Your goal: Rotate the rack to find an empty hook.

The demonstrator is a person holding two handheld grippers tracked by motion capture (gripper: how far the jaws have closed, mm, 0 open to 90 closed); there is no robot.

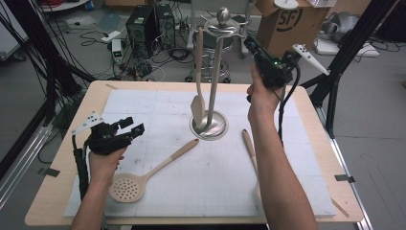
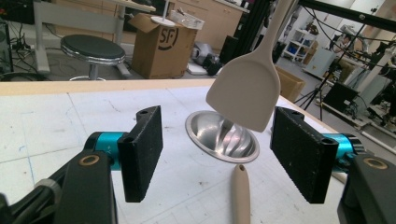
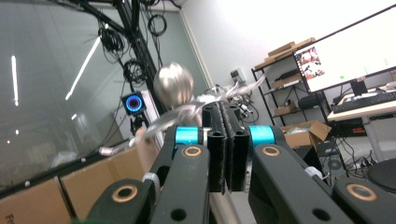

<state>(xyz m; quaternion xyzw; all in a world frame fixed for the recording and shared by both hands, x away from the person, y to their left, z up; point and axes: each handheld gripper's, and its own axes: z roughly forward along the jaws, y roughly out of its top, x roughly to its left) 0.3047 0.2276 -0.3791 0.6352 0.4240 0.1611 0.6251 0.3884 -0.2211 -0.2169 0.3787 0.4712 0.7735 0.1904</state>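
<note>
A metal utensil stand (image 1: 208,125) rises from the middle of the white mat, its knob (image 1: 223,17) at the top. A beige spatula (image 1: 197,105) hangs from it, blade just above the base. A beige slotted spoon (image 1: 125,187) lies at the front left. Another beige handle (image 1: 248,143) lies beside the right forearm. My left gripper (image 1: 134,125) hovers open at the left, aimed at the stand base (image 2: 222,137) and spatula blade (image 2: 245,91); nothing is between its pads (image 2: 142,154). My right gripper (image 1: 250,44) is raised beside the stand's top, shut and empty (image 3: 227,109), close to the knob (image 3: 173,84).
The mat (image 1: 143,105) covers most of a wooden table (image 1: 48,191). Beyond the far edge stand a stool (image 1: 210,72), a cardboard box (image 1: 287,24) and computer cases (image 1: 148,24) among cables. Black frame legs (image 1: 335,72) stand right of the table.
</note>
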